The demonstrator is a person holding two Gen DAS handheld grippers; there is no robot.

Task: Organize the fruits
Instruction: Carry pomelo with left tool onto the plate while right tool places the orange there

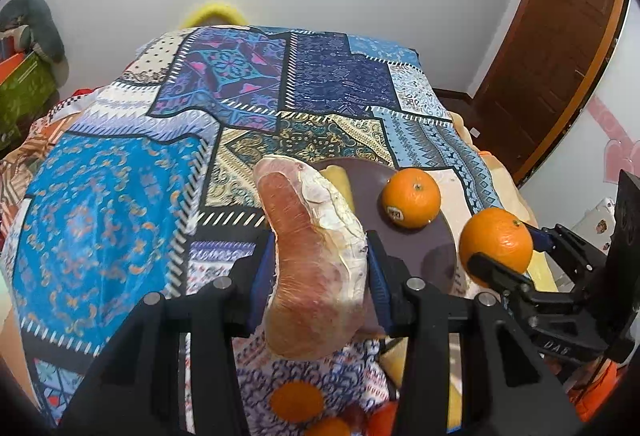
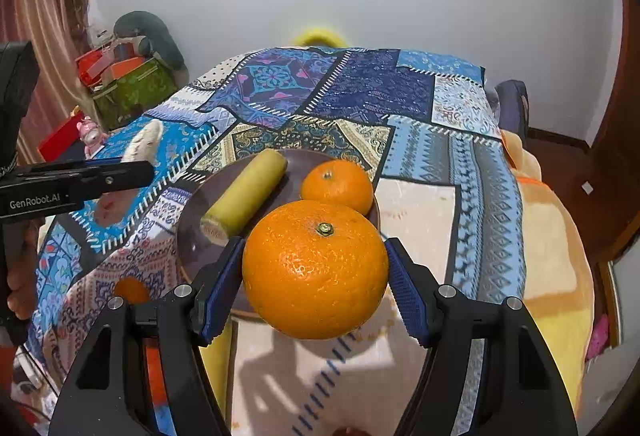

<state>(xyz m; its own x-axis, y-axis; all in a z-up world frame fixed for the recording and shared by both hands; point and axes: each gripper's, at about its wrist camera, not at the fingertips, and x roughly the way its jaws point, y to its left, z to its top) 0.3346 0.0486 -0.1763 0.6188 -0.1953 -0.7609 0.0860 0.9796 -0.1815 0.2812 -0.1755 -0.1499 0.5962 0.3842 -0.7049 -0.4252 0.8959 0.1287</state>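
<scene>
One orange (image 2: 338, 186) is plated; my right tool (image 2: 316, 276) pinches another orange (image 2: 315, 270), my left tool (image 1: 320, 264) a pink fruit (image 1: 316, 260).

Three oranges (image 2: 315, 268) (image 2: 338, 186) (image 2: 130, 290) (perhaps a fourth), one plate (image 1: 424, 252), one yellow stalk (image 2: 244, 192), one pinkish tuber (image 1: 316, 256)

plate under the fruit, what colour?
Dark purplish-brown plate, plain, no pattern. Shows best in the right wrist view.

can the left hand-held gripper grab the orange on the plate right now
Probably not: the left hand-held gripper is already shut on a reddish fruit. The orange on the plate lies uncovered.
</scene>
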